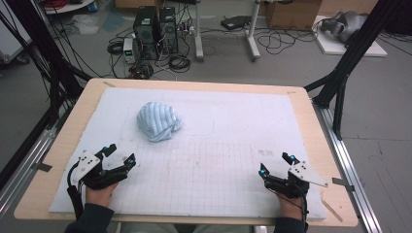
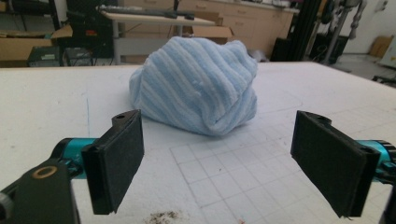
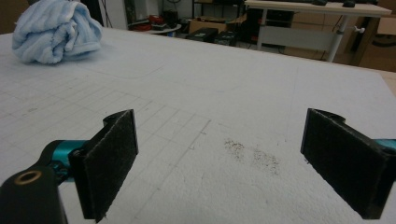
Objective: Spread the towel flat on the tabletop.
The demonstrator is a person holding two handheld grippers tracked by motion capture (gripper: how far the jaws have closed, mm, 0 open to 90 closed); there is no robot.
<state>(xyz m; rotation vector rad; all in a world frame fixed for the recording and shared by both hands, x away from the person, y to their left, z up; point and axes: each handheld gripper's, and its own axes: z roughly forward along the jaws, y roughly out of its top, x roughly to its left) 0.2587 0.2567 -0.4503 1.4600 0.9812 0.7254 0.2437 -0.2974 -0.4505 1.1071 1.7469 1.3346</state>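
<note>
Both claws rest wide open and empty at the near edge of the table, with the blue towel lying apart from them.

In the high view the left claw sits at the near left of the white gridded mat, and the right claw sits at the near right; each one is held by a hand, with its two jaws spread far from each other. The crumpled light blue striped towel lies in a heap on the mat, left of the middle and toward the far side. It is nearer to the left claw, whose view shows the towel straight ahead between its jaws, not touching them. In the right gripper view the towel is far away at the upper left, and some dark specks mark the mat between the jaws.
</note>
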